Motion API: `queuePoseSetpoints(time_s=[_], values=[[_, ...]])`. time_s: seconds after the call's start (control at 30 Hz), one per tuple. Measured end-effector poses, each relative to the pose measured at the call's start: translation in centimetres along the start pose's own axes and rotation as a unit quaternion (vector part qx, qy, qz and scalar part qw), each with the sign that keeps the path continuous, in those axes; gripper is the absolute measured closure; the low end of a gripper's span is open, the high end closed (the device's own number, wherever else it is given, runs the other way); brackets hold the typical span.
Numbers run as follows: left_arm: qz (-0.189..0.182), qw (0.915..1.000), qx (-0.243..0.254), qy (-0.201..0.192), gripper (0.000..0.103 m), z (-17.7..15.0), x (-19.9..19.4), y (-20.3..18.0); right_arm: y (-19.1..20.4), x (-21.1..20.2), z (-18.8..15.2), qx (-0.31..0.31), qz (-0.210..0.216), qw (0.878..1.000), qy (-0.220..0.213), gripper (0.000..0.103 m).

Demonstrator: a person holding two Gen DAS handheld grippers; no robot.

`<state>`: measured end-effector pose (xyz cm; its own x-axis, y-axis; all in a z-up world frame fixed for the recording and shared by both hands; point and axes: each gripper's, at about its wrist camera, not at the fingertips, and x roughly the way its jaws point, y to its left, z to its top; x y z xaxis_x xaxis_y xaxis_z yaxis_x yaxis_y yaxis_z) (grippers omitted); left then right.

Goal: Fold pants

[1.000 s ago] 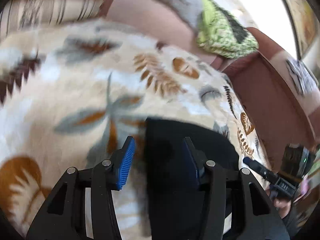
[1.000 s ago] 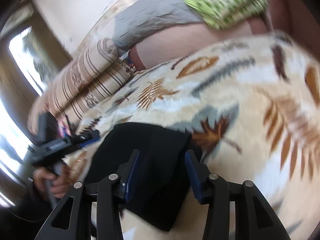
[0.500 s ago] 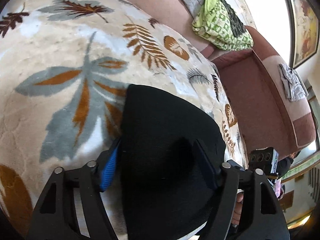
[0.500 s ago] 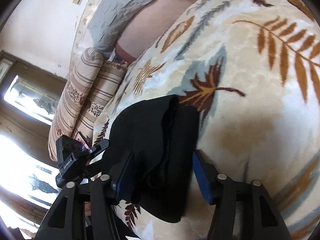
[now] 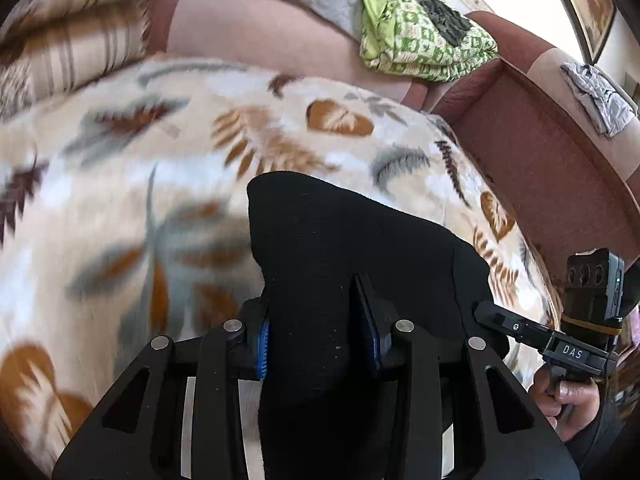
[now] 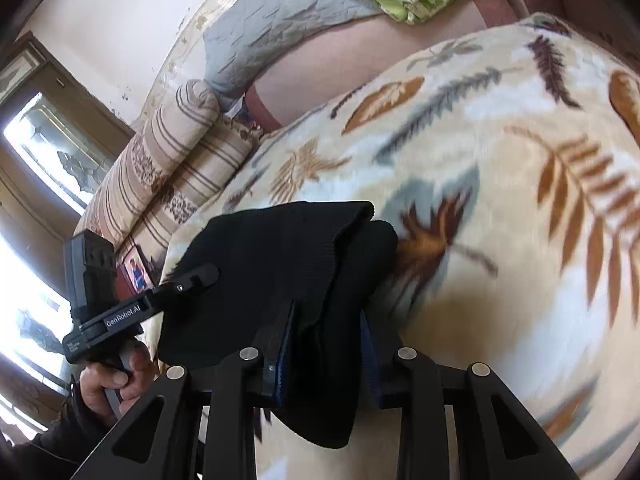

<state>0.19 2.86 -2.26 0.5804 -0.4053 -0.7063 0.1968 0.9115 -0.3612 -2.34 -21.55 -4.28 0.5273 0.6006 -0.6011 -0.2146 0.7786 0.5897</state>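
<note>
Black pants [image 5: 344,264] now clamped by left gripper [image 5: 318,338] and right gripper [image 6: 326,344], jaws just closed.

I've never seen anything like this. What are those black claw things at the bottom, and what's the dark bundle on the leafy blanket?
No robot here: a person holds a two-finger tool in each hand, each carrying a camera that looks along its fingers. One picture comes from the left gripper, the other from the right gripper. Both have just been closing and now pinch the folded black pants, which lie on a leaf-patterned blanket. Behind sit a green patterned bundle and a striped cushion.
</note>
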Motion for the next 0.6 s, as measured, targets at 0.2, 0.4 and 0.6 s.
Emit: queuePoseSetpoints(time_s=[0.2, 0.4, 0.6], values=[[-0.013, 0.9997, -0.017, 0.014, 0.068, 4.6, 3.1, 0.9, -1.9, 1.1, 6.2, -0.009, 0.007, 1.000, 0.002, 0.074], [-0.021, 0.9981, -0.017, 0.055, 0.056, 3.4, 7.6, 2.2, -6.5, 5.0, 6.5, 0.043, -0.034, 0.997, 0.059, 0.070], [0.042, 0.9989, 0.019, -0.013, 0.056, 4.2, 5.0, 0.4, -4.7, 2.2, 7.5, -0.001, -0.099, 0.995, -0.027, 0.070]])
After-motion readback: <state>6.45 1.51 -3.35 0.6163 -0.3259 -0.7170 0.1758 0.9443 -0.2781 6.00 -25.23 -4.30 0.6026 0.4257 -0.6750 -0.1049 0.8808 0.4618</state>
